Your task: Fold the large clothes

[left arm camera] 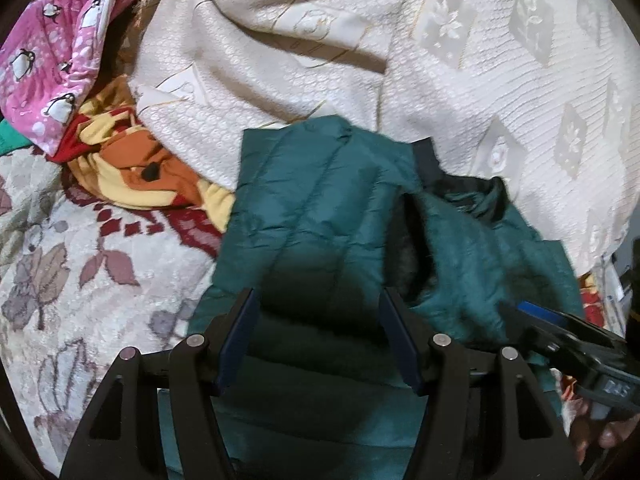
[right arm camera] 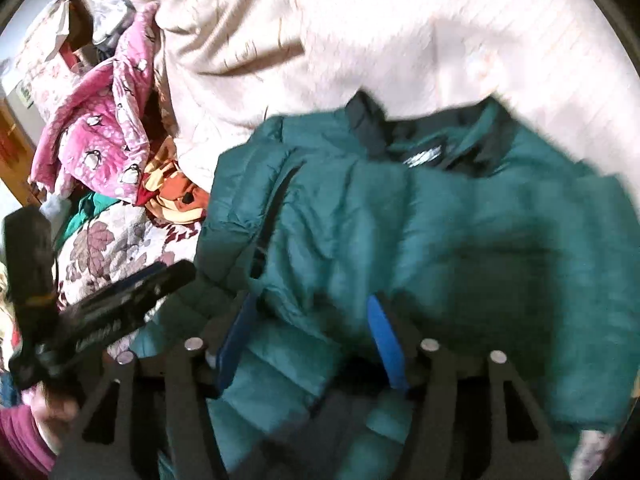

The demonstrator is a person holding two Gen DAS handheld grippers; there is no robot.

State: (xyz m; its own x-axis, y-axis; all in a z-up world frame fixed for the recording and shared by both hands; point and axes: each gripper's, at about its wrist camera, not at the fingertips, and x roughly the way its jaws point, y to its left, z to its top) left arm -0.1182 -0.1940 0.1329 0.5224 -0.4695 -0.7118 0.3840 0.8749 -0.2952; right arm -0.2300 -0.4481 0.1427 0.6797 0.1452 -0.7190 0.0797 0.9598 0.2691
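A teal quilted puffer jacket lies on the bed, its dark collar toward the far side. It fills the right wrist view too. My left gripper is open just above the jacket's near part, blue pads apart, nothing between them. My right gripper is open over the jacket as well, its view blurred. The right gripper shows at the right edge of the left wrist view. The left gripper shows at the left of the right wrist view.
A cream textured blanket lies bunched behind the jacket. Pink penguin-print cloth and an orange-yellow garment are piled at the left. A floral bedcover lies under everything.
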